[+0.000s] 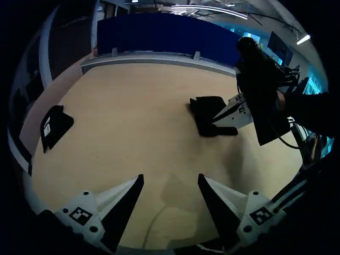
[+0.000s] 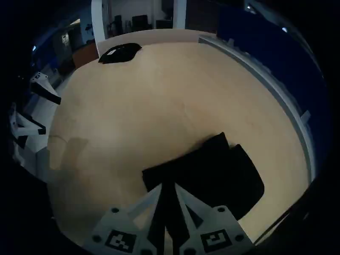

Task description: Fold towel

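Two grippers over a wood table (image 1: 136,102). Left gripper (image 1: 170,177): jaws wide apart, nothing between them, bare tabletop below. Right gripper (image 2: 168,189): jaws narrow, pinching the near edge of the black towel (image 2: 216,170). The towel lies on the table, toward the side with the blue partition (image 1: 165,34). Second black cloth (image 1: 55,125) near a table corner, well apart from the towel.

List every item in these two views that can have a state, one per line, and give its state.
left tool: open, empty, above the table.
right tool: shut on the black towel's near edge, as far as the view shows.
black towel: lying on the table, folded over in overlapping layers.
second black cloth: folded, lying near the table's far end, untouched.
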Demonstrator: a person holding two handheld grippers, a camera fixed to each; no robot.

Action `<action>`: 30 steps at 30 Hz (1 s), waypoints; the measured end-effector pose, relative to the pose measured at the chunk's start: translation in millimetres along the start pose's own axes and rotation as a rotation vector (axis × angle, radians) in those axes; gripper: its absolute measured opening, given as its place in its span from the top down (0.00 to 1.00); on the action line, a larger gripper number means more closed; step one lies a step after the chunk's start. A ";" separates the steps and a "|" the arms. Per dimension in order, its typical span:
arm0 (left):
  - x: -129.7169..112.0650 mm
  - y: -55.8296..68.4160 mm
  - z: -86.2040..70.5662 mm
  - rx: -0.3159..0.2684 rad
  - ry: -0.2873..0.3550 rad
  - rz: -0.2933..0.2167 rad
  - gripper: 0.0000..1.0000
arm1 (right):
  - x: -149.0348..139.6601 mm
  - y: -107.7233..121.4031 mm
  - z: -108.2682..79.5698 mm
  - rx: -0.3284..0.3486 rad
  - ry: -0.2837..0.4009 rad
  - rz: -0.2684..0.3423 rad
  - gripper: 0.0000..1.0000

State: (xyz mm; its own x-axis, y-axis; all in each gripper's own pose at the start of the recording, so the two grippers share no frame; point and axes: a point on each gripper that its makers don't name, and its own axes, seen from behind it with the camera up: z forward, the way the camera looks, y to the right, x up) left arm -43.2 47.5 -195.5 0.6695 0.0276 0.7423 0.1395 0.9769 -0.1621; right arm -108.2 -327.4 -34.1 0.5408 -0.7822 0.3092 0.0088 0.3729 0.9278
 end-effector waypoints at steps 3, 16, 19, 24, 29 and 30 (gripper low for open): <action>2.4 0.2 0.4 -0.001 0.000 0.005 0.05 | 2.6 3.5 -4.6 -0.009 0.013 0.004 0.79; 8.1 0.9 7.2 -0.010 -0.005 0.016 0.05 | -12.1 19.0 -32.9 -0.063 0.049 0.051 0.05; 9.0 2.8 8.5 -0.013 -0.008 0.024 0.05 | -19.8 22.5 -38.4 -0.085 0.048 0.065 0.04; 11.6 8.1 10.7 -0.023 -0.010 0.033 0.05 | -35.1 25.4 -46.3 -0.110 0.041 0.100 0.04; 14.2 14.5 14.1 -0.036 -0.012 0.043 0.06 | -54.9 25.3 -54.0 -0.135 0.029 0.151 0.04; 14.4 15.9 15.0 -0.039 -0.012 0.045 0.06 | -58.6 25.2 -55.2 -0.140 0.026 0.162 0.04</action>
State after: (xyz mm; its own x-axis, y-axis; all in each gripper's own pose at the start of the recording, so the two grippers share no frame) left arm -42.3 66.6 -177.7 0.6669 0.0743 0.7414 0.1378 0.9656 -0.2206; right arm -93.2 -244.6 -40.4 0.5666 -0.6937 0.4446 0.0359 0.5599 0.8278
